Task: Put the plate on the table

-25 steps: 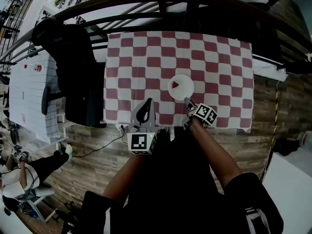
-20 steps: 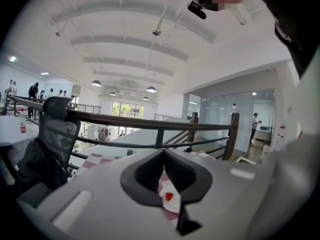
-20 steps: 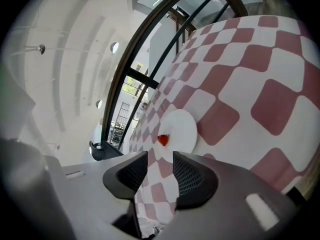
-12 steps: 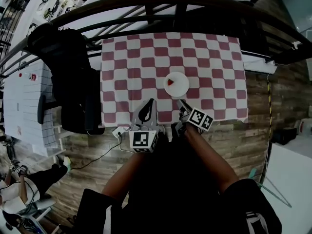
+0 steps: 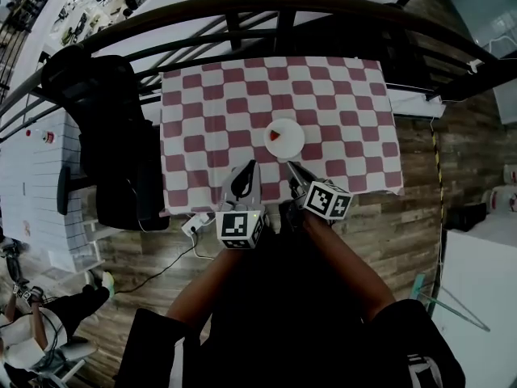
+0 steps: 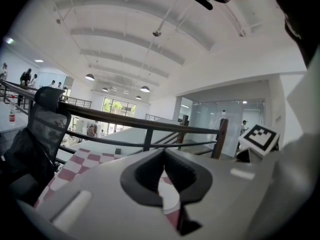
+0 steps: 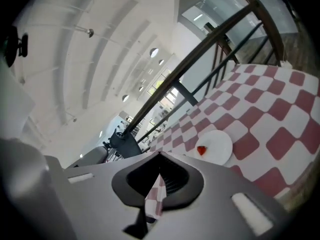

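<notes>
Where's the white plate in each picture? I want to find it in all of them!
Head view: the white plate is just above the picture's centre, in the middle of the checked tablecloth.
Left gripper view: the plate is not in it; only some tablecloth shows at lower left.
Right gripper view: the plate is right of centre, on the tablecloth.
Shared landmark: the red-and-white tablecloth.

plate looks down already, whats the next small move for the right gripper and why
Probably draw the right gripper back off the checkered table. The plate, a small red piece on it, lies flat there, clear of both grippers; the right jaws are closing shut on nothing and the left gripper is shut and empty, so nothing seems left to place.
</notes>
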The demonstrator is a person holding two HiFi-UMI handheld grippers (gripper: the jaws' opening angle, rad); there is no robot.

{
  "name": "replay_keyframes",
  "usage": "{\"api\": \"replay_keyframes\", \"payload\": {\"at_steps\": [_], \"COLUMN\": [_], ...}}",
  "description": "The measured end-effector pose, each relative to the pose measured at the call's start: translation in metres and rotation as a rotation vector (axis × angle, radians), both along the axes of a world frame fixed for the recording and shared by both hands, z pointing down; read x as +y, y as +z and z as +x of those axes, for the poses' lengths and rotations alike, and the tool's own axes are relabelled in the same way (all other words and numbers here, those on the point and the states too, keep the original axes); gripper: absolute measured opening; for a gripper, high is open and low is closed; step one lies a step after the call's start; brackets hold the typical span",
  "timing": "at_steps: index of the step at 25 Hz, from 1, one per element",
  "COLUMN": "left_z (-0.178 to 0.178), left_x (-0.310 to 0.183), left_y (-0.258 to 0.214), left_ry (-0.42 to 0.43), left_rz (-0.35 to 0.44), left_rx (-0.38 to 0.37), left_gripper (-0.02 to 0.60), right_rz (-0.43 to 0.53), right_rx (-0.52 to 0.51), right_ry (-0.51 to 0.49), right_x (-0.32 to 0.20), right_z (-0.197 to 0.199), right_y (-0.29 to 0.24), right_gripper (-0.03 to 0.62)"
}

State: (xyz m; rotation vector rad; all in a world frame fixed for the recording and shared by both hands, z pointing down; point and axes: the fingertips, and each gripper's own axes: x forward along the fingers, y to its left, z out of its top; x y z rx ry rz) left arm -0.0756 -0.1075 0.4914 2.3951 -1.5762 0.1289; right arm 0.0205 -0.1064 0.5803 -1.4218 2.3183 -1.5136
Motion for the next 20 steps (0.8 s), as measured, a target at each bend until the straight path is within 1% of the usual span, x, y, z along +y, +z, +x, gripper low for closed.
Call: {"api": "replay_keyframes", "payload": {"at_steps": [2,5,8,11,14,17,20], "left_z": [0.003,0.008,0.015,0.02,0.024,0.032,0.036], "left_x": [0.003,0.007,0.012,0.019,0.028,0.032,0.033], "left_y": [-0.002,-0.005,-0.004,-0.005,-0.017,-0.029,-0.036], "left_ry": [0.017,0.033,0.054,0.065,0.075,0.107,0.115], "left_rz": [0.003,0.002,0.002,0.006,0.05,0.095,0.124], "left_rx": [0.002,0.009,0.008,0.004,-0.007,-0.01,-0.004], "left_gripper": [0.008,0.008,0.008,0.008,0.008,0.008,0.008], "right_rz": [0.07,0.164,0.229,0.291,0.378,0.451,0.516], "right_rx": [0.052,0.138,0.23,0.281,0.325,0.393,0.471], "right_ry": [-0.017,-0.005,0.008,0.033,0.057,0.047,0.04], "right_x": [0.002,0.005,0.012,0.018,0.024,0.031,0.037], "right_z": [-0.004,-0.004,-0.001,0.001,0.001,-0.003,-0.007], "right_y": [-0.019,-0.04,-0.052,-0.067,-0.089,-0.108,-0.122], "right_gripper": [0.0,-0.001,-0.002,-0.002,-0.002,-0.002,-0.002]}}
